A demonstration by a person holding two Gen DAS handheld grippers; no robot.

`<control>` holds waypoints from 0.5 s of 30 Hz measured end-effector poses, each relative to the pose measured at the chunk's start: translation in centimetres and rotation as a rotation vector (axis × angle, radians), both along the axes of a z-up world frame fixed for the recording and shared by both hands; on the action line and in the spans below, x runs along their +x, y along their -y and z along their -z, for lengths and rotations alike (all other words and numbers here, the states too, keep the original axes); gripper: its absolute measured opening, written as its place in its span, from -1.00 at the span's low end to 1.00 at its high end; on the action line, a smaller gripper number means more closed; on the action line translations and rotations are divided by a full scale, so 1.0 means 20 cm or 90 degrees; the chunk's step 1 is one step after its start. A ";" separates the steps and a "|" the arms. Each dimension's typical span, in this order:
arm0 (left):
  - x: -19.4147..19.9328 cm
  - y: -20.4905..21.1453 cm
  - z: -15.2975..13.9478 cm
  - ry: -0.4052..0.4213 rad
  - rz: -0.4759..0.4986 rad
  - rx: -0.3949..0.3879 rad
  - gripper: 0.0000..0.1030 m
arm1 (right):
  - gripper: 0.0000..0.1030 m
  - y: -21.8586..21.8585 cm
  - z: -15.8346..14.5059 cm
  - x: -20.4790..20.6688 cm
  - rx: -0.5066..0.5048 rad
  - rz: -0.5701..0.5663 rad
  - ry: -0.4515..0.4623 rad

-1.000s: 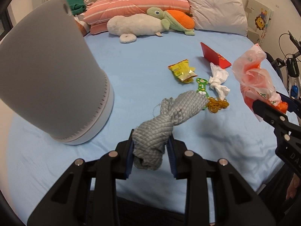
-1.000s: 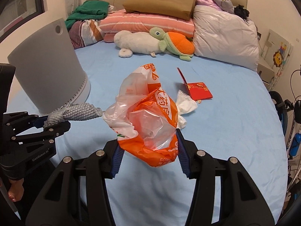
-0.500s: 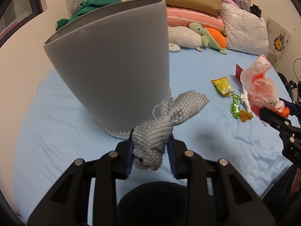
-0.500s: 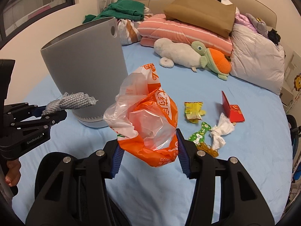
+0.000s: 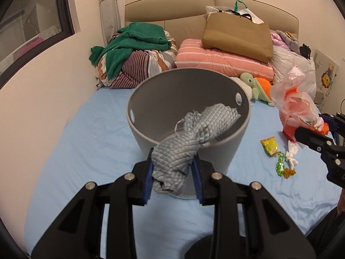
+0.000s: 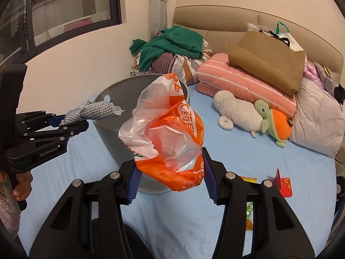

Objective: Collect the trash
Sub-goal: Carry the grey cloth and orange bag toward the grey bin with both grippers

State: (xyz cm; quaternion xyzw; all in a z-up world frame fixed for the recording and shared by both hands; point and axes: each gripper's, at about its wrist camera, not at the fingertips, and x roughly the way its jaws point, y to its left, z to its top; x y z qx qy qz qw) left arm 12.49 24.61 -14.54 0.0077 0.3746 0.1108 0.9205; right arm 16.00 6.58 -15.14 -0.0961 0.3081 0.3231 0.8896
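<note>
A grey round bin (image 5: 224,149) stands on the blue bed sheet (image 5: 97,142); it also shows in the right wrist view (image 6: 112,99). My left gripper (image 5: 173,177) is shut on a grey knotted rag (image 5: 194,138), whose far end hangs over the bin's open top. My right gripper (image 6: 171,178) is shut on a crumpled orange and clear plastic bag (image 6: 170,142), held above the sheet just right of the bin. Both also show from the other side: the rag (image 6: 94,112) and the bag (image 5: 295,105).
A yellow snack wrapper (image 5: 269,146), a green wrapper (image 5: 279,166), a white tissue (image 5: 292,154) and a red packet (image 6: 283,184) lie on the sheet to the right. Pillows, plush toys (image 6: 254,116), clothes (image 5: 138,41) and a brown bag (image 5: 237,36) line the headboard.
Both grippers rose and swung left toward the bin. Its open top has come into view, and the rag's end now hangs over its rim. Both grips are unchanged.
</note>
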 end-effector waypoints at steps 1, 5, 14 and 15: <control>0.01 -0.01 -0.05 0.008 -0.004 0.004 -0.39 | -0.05 -0.02 -0.03 0.01 0.002 -0.005 0.006; 0.04 -0.05 -0.18 0.027 -0.006 0.020 -0.38 | -0.05 -0.12 -0.16 0.06 0.011 -0.031 0.026; 0.12 -0.10 -0.36 0.049 -0.013 0.044 -0.38 | -0.05 -0.29 -0.34 0.15 0.023 -0.070 0.043; 0.13 -0.10 -0.37 0.050 -0.017 0.044 -0.38 | -0.05 -0.30 -0.35 0.16 0.025 -0.073 0.042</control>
